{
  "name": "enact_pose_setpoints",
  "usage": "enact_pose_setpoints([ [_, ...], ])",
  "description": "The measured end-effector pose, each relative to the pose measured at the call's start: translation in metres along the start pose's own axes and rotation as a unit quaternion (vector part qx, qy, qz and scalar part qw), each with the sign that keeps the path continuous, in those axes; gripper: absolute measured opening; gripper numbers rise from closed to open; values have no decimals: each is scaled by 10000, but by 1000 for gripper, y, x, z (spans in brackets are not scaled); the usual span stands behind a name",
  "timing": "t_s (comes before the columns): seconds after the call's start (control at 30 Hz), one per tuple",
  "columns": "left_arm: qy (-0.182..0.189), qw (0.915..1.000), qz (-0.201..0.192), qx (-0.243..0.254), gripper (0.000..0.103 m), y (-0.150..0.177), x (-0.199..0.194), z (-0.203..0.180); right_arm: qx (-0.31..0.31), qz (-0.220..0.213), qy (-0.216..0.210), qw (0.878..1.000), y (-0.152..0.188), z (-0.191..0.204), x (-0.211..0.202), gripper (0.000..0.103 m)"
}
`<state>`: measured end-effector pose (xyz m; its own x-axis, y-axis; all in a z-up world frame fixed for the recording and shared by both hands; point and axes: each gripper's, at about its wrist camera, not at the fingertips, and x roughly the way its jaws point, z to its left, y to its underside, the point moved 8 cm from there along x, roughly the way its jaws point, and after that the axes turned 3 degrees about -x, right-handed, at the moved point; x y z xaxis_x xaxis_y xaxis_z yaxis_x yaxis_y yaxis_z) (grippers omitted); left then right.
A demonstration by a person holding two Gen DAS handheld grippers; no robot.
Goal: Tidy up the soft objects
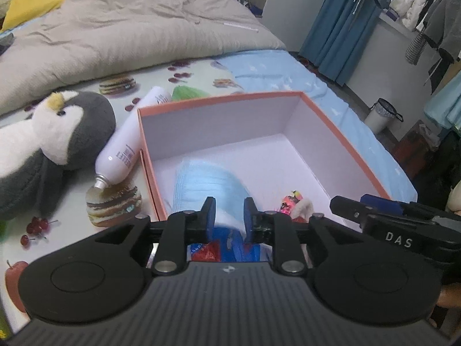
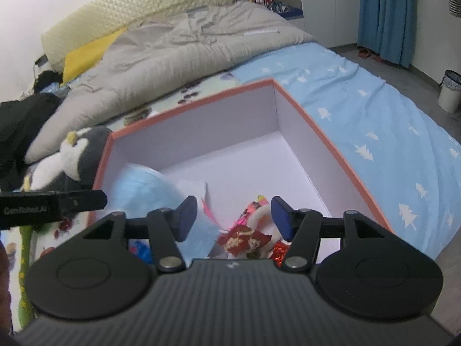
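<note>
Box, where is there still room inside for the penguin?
The far half of the box floor is bare, bordered by the back and right walls. The near side is crowded: the blue cloth on the left, small colourful toys beside it. The penguin waits outside, left of the box.
</note>
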<state>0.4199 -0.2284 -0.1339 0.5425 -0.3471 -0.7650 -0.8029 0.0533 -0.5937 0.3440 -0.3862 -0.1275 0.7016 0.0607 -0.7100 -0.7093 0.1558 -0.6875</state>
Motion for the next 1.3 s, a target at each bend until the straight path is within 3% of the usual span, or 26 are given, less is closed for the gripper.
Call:
enact_pose_setpoints([
  [0.53, 71, 9948, -929, 408, 39, -5, -147, -21, -70, -922, -14, 9957, -16, 30, -120, 60],
  [0.9, 134, 9899, -1292, 569, 45, 39, -241, -29, -224, -1328, 2, 9909, 5, 58, -195, 60],
  [0.97, 145, 9894, -1348, 514, 50, 49, -252, -28, -278, -1379, 38, 9900, 12, 62, -204, 60],
  [1.3, 212, 9888, -1381, 531, 51, 103, -293, -22, -363, -1513, 71, 9878, 56, 83, -236, 60],
])
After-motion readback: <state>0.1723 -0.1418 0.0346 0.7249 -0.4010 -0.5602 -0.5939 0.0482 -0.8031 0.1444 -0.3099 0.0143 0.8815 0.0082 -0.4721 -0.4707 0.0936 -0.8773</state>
